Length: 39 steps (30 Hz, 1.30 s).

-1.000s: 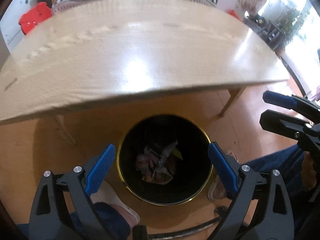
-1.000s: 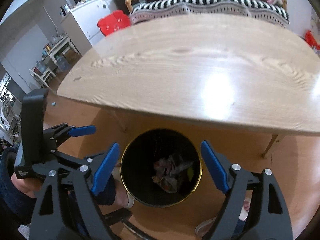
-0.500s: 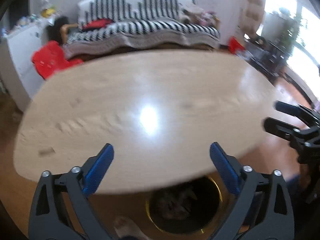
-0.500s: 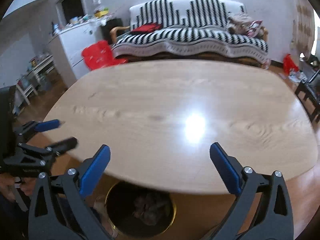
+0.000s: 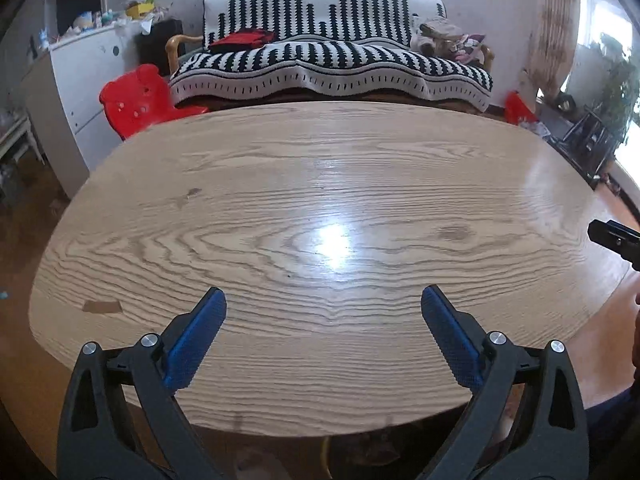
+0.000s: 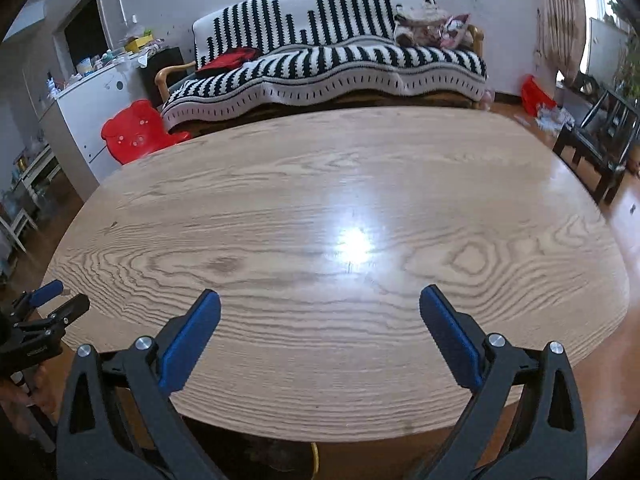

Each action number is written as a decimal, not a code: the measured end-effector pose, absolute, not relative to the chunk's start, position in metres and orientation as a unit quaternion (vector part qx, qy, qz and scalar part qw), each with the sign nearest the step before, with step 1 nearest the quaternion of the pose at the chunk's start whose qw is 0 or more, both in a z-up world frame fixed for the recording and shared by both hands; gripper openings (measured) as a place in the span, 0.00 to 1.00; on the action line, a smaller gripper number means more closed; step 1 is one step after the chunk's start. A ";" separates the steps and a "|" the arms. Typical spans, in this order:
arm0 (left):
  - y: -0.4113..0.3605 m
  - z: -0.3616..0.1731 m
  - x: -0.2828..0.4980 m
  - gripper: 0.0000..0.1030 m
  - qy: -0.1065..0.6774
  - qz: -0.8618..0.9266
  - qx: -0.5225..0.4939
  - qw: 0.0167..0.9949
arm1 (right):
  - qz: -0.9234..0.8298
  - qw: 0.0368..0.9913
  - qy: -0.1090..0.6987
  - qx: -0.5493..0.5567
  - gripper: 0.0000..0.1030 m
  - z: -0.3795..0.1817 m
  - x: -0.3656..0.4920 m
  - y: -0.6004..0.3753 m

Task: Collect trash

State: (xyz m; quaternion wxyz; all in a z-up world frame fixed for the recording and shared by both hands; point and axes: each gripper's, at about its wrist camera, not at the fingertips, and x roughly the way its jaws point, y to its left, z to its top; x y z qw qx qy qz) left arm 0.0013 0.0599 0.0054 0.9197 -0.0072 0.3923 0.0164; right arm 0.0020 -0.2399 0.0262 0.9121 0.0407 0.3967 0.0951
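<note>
As bin rim (image 5: 326, 454) peeks below fingers (image 5: 196, 336) (table-hidden)

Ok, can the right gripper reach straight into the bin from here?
Probably not directly: the right gripper, fingers just opened and empty, faces the table, whose near edge covers the bin; only a sliver of its gold rim shows.

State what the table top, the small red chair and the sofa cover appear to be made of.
Table top: wood or wood veneer, with clear grain rings; the bright glare suggests a glossy varnish.
Red chair: probably moulded plastic, uniform in colour, smooth, with small round holes.
Sofa cover: soft textile, apparently knitted or woven, black and white, draped with a wavy hem.
</note>
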 end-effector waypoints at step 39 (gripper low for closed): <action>0.064 -0.003 -0.003 0.92 0.412 0.024 -0.007 0.911 | 0.107 0.909 0.402 0.016 0.93 0.020 -0.016 -0.235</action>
